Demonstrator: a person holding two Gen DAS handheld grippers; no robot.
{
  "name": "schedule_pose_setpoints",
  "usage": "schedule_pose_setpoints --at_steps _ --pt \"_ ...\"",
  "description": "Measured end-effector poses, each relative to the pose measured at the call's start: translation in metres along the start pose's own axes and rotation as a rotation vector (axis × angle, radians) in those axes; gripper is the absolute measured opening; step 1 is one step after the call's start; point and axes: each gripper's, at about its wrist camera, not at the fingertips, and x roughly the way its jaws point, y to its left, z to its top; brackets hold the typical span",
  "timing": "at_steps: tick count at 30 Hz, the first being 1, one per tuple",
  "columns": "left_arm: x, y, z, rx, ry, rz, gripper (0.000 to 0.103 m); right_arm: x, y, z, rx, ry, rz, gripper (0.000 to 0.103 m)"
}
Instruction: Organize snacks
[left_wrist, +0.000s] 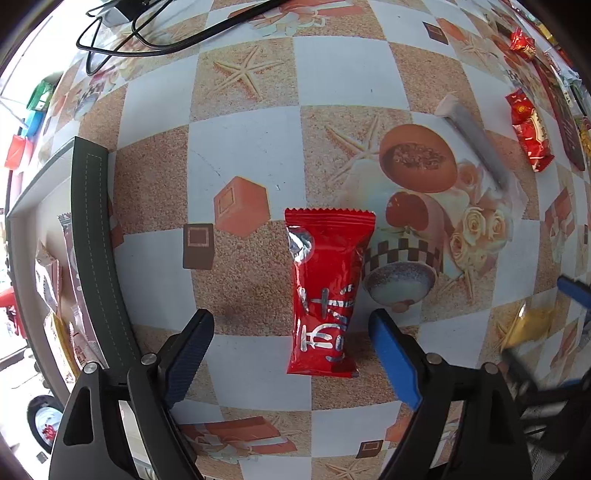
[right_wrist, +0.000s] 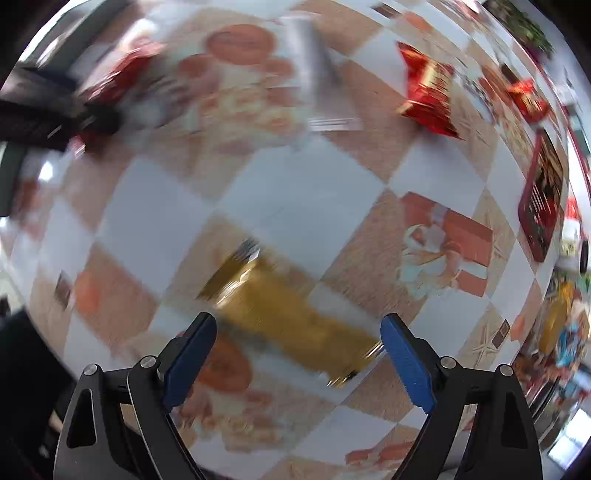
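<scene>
A red snack packet (left_wrist: 325, 291) with silver lettering lies flat on the patterned tablecloth (left_wrist: 251, 110). My left gripper (left_wrist: 291, 321) points down over it, open, with the packet's lower half between the blue pads and clear gaps on both sides. In the right wrist view, which is blurred, a gold snack packet (right_wrist: 291, 317) lies slantwise on the cloth. My right gripper (right_wrist: 299, 321) stands open astride it, and the pads do not press on it. The same gold packet (left_wrist: 528, 325) shows at the right edge of the left wrist view.
A dark green tray rim (left_wrist: 96, 251) runs along the left, with several packets (left_wrist: 77, 295) beyond it. A grey stick packet (left_wrist: 472, 140), two red packets (left_wrist: 530, 133) (left_wrist: 522, 44) and black cables (left_wrist: 147, 37) lie farther off. A dark red box (right_wrist: 543, 206) sits at right.
</scene>
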Motion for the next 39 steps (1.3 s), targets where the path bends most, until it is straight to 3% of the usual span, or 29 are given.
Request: schedule_pose_setpoints --at_steps 3,6,8,14,18,22,23,28,30,39 --pt "0.0 0.0 0.0 -0.001 0.0 0.003 0.09 0.005 -0.047 0.009 0.257 0.022 0.066 0.094" --pt "0.0 0.0 0.0 -0.001 0.0 0.002 0.09 0.009 -0.093 0.001 0.515 0.043 0.198 0.094" --pt "0.0 0.0 0.0 -0.002 0.001 0.001 0.09 0.009 -0.103 -0.003 0.566 0.046 0.24 0.094" --pt "-0.003 -0.011 0.005 0.022 -0.014 0.006 0.09 0.018 -0.087 -0.029 0.634 0.087 0.301 0.094" --pt "0.001 -0.019 0.01 0.023 -0.007 -0.008 0.091 0.022 -0.059 -0.02 0.68 0.123 0.266 0.102" --pt "0.011 -0.018 0.013 0.008 0.019 -0.023 0.103 0.027 -0.024 -0.006 0.657 0.144 0.176 0.103" --pt "0.013 -0.016 0.013 -0.009 0.026 -0.058 0.103 0.029 -0.007 0.0 0.657 0.136 0.172 0.103" --pt "0.014 -0.014 0.013 -0.024 0.024 -0.067 0.103 0.03 -0.011 0.005 0.665 0.138 0.178 0.103" --pt "0.015 -0.013 0.012 -0.022 0.015 -0.068 0.103 0.025 -0.03 0.009 0.665 0.138 0.179 0.103" --pt "0.012 -0.01 0.003 -0.018 -0.019 -0.069 0.103 0.031 -0.027 0.016 0.665 0.125 0.175 0.103"
